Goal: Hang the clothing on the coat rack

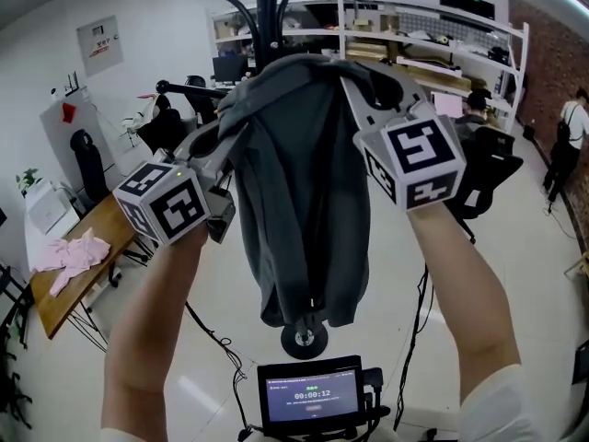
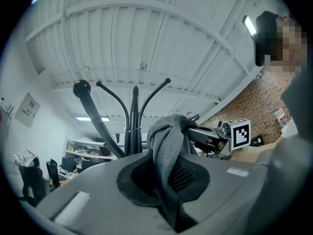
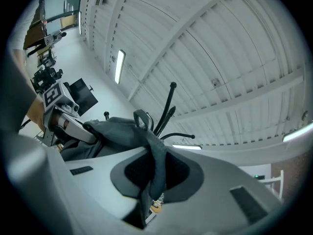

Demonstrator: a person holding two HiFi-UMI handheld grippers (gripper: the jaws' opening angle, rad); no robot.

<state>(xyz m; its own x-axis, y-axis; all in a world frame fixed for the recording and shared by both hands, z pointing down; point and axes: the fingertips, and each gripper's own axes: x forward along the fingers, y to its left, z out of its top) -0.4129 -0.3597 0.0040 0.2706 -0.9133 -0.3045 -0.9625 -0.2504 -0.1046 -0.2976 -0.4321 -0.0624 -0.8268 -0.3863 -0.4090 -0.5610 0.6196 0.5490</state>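
Grey cloth fills both grips: the garment (image 1: 304, 201) hangs as a long bunch between the two grippers, with its top edge gathered and raised at their tips. The left gripper (image 1: 230, 134) has its jaws pressed almost together on a twisted fold of the fabric. The fold rises out of the pads as a thick knot and runs off to that gripper's right, toward the other gripper. The right gripper (image 1: 357, 88) likewise pinches a narrow fold between nearly closed jaws. From there the cloth spreads to its left, and a small loop (image 3: 141, 116) stands up from the fabric just beyond its tips. Both grippers tilt upward, side by side, and the garment's bulk drops below and between them. The rack (image 1: 269, 12) stands just beyond both sets of tips, its dark pole and curved hooks rising above the held edge. One knobbed hook (image 2: 80, 88) shows above and left of the left gripper's tips. Whether the cloth touches the pole cannot be told. The rack's round base (image 1: 304, 341) shows under the garment's hem.
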